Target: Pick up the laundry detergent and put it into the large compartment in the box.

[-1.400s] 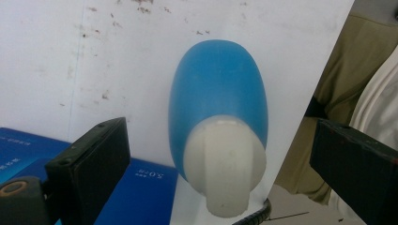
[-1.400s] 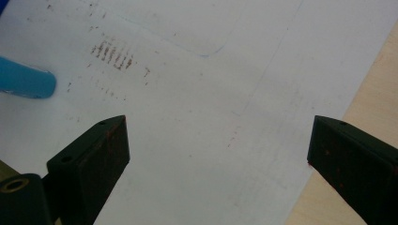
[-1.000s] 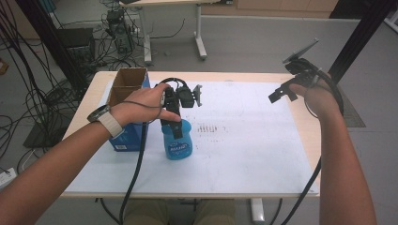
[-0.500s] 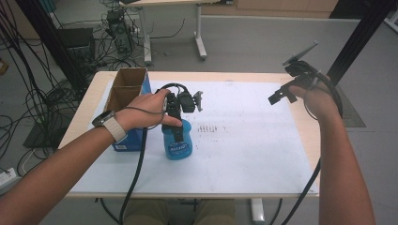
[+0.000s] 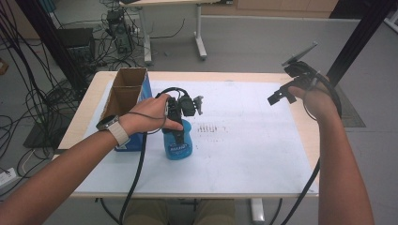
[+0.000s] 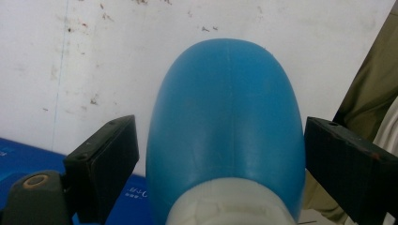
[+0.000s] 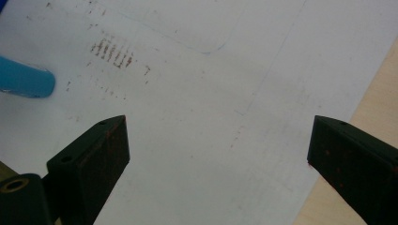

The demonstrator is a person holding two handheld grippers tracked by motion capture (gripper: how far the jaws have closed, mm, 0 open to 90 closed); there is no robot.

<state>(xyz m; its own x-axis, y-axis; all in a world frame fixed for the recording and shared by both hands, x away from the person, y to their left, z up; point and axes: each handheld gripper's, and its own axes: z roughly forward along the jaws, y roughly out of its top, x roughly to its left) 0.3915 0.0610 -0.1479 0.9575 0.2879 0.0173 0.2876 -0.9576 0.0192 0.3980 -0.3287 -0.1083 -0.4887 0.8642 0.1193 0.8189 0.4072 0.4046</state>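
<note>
Straddling the blue bottle (image 5: 178, 143), the left gripper (image 5: 179, 132) comes down over it from above; its jaws have just been closing, with the bottle between them. In the left gripper view a narrow gap shows between the left pad and the bottle's (image 6: 225, 126) wall, and the right pad sits at or just off the opposite wall; the claw therefore counts as apart, not yet clamped. The bottle stands upright on the white sheet (image 5: 253, 154), left of centre on the table (image 5: 309, 140), just right of the blue cardboard box (image 5: 124, 101) and left of the faint brown marks (image 5: 212, 129); a white collar (image 6: 230, 206) rings its neck. The right gripper (image 5: 281, 96) hangs raised over the far right of the table, jaws wide apart with nothing between them.

Handling judgement: the body looks like smooth, thin plastic; likely light, somewhat slippery, and liable to dent under hard pressure. The rounded shoulder tapers, so pads may slide upward there; take hold lower, on the straighter part of the wall; close gently and keep the bottle upright when lifting.
</note>
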